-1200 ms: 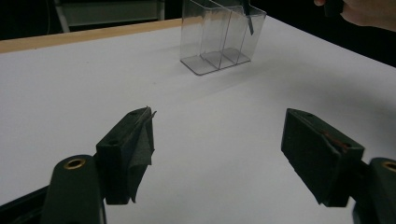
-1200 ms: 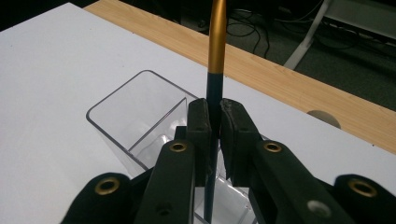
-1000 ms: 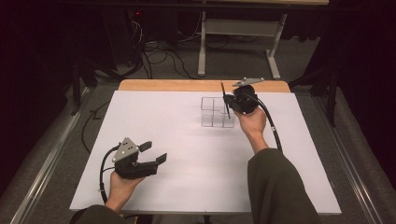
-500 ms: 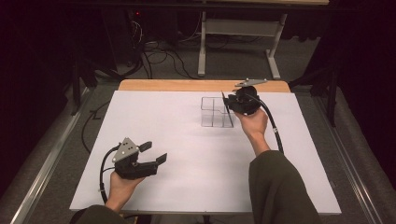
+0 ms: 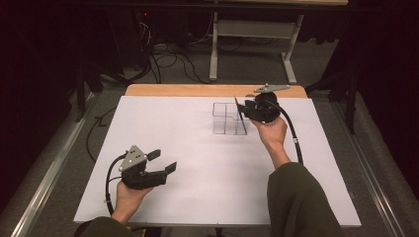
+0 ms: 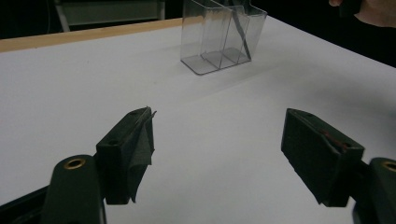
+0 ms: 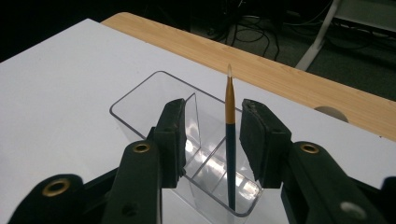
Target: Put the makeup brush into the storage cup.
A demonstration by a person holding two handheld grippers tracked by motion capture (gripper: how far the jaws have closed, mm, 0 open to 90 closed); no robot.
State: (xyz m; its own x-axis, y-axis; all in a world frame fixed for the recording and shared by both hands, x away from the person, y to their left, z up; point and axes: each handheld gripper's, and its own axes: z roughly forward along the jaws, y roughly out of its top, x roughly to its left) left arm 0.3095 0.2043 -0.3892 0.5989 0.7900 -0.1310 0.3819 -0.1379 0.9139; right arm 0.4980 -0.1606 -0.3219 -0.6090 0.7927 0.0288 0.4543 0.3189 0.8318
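A thin paintbrush [image 7: 229, 135] stands nearly upright in a compartment of the clear divided holder [image 7: 140, 100], between the parted jaws of the right gripper [image 7: 212, 135], which do not touch it. The left gripper [image 5: 163, 162] hovers spread wide and empty, well apart. Nothing else lies on the white table [image 5: 197, 148]; cables trail across the dark floor beyond.

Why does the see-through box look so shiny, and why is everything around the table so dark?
In the right gripper view, light glints off the clear box beside the paintbrush; the nearby jaws look a little soft. In the high view, the white table is bright while the floor around it stays dim. In the left gripper view, the box shows sharp.
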